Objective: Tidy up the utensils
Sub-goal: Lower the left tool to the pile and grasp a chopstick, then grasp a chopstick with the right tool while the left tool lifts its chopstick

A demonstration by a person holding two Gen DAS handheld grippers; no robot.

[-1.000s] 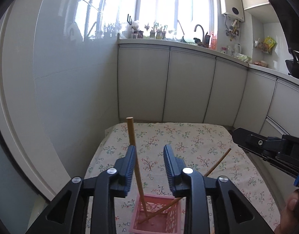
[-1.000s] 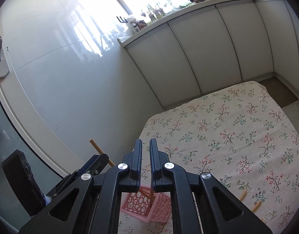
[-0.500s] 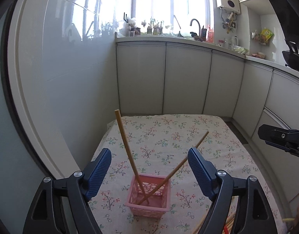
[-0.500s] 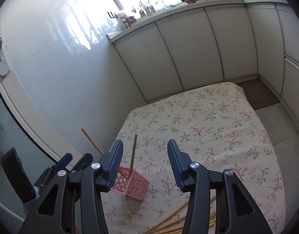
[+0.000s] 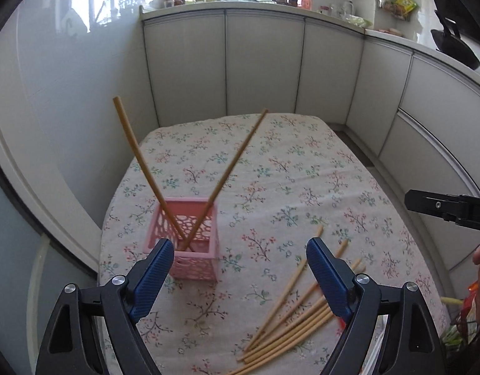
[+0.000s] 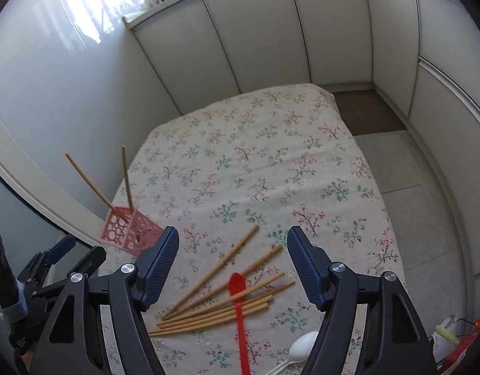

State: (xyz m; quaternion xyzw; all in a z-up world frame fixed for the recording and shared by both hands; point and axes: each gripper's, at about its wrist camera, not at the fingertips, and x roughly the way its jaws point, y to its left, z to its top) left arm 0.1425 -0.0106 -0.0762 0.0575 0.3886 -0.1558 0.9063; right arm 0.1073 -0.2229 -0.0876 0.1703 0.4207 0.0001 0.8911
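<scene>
Two wooden chopsticks (image 5: 222, 175) leaned crossed in the pink perforated plastic basket (image 5: 189, 247) (near table edge); both the left gripper (image 5: 236, 268) and right gripper (image 6: 232, 259) were spread wide, holding nothing.

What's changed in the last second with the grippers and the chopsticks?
Both the left gripper and right gripper opened, released a chopstick each, and pulled back. The two chopsticks stay leaning in the pink basket; the loose chopsticks are untouched.
</scene>
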